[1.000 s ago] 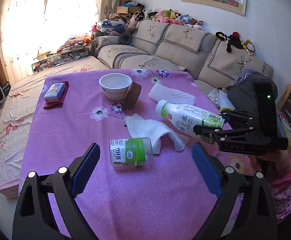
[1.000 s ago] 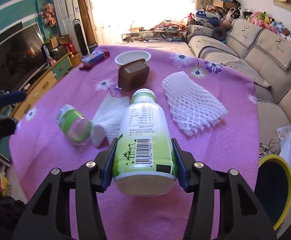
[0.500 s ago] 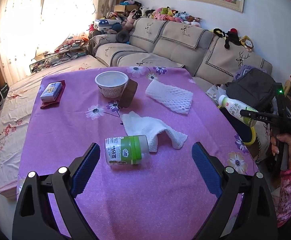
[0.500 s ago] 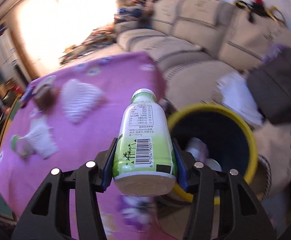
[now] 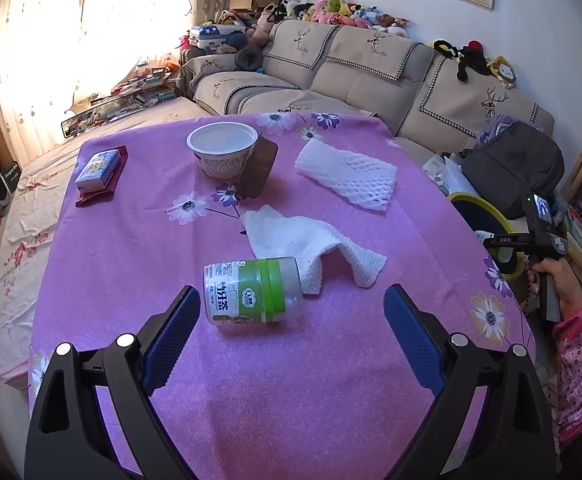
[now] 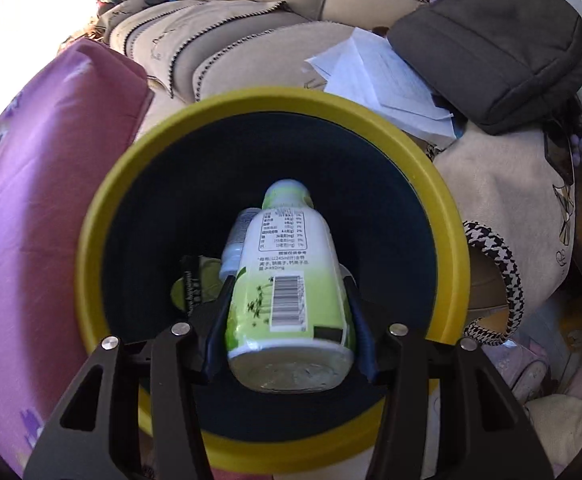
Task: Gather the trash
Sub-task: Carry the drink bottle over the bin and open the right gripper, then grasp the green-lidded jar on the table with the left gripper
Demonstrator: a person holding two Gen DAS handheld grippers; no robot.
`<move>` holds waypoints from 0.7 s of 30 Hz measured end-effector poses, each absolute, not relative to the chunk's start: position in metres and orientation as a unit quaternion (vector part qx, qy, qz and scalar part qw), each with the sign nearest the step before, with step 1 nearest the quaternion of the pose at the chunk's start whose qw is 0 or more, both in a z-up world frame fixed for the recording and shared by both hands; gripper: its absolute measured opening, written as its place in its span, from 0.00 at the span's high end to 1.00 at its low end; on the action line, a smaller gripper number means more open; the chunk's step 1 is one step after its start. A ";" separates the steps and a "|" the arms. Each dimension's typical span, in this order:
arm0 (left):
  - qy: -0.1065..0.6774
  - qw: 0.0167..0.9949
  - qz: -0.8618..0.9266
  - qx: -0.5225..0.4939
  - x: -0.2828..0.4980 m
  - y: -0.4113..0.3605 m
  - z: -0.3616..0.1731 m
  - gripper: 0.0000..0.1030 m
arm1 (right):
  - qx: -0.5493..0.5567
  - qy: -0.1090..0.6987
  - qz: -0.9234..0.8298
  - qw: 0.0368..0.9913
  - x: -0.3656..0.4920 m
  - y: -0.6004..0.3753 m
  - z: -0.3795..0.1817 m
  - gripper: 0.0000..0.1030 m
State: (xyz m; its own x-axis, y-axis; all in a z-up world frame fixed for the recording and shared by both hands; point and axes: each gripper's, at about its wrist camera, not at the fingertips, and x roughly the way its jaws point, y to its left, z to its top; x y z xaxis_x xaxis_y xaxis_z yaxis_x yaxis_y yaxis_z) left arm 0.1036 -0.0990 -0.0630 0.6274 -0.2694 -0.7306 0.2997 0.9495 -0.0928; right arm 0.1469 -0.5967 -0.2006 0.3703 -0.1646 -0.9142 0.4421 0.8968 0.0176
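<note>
Between the right gripper's fingers, clamped at its wide lower body, a white-and-green plastic drink bottle hangs neck-down over the yellow-rimmed dark trash bin. It looks light, rigid and smooth, likely to slip if the hold is taken nearer the neck. Beyond, the left gripper's fingers stand apart above a green-banded plastic jar lying on the purple flowered tabletop, touching a white cloth. Farthest, a beige sofa.

My left gripper hangs over the table, fingers spread wide, a toppled green-banded jar lying just ahead of them.
</note>
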 end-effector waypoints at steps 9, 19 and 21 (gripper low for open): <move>0.425 0.895 -0.135 0.022 0.123 -0.095 -0.086 0.11 | 0.111 0.489 -0.185 0.845 0.123 -0.576 -0.171 0.41; 0.441 0.892 -0.100 0.025 0.151 -0.101 -0.113 0.11 | 0.108 0.473 -0.151 0.861 0.114 -0.551 -0.146 0.38; 0.445 0.890 -0.098 0.023 0.155 -0.100 -0.117 0.11 | 0.106 0.473 -0.148 0.862 0.116 -0.547 -0.145 0.38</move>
State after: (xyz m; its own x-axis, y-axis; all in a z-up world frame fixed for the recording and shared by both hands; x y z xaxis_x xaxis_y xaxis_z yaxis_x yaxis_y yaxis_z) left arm 0.1547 -0.1004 -0.1171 0.5845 -0.1539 -0.7967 0.1944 0.9798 -0.0467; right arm 0.1159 -0.5472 -0.1455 0.5081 -0.1548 -0.8473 0.3549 0.9340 0.0422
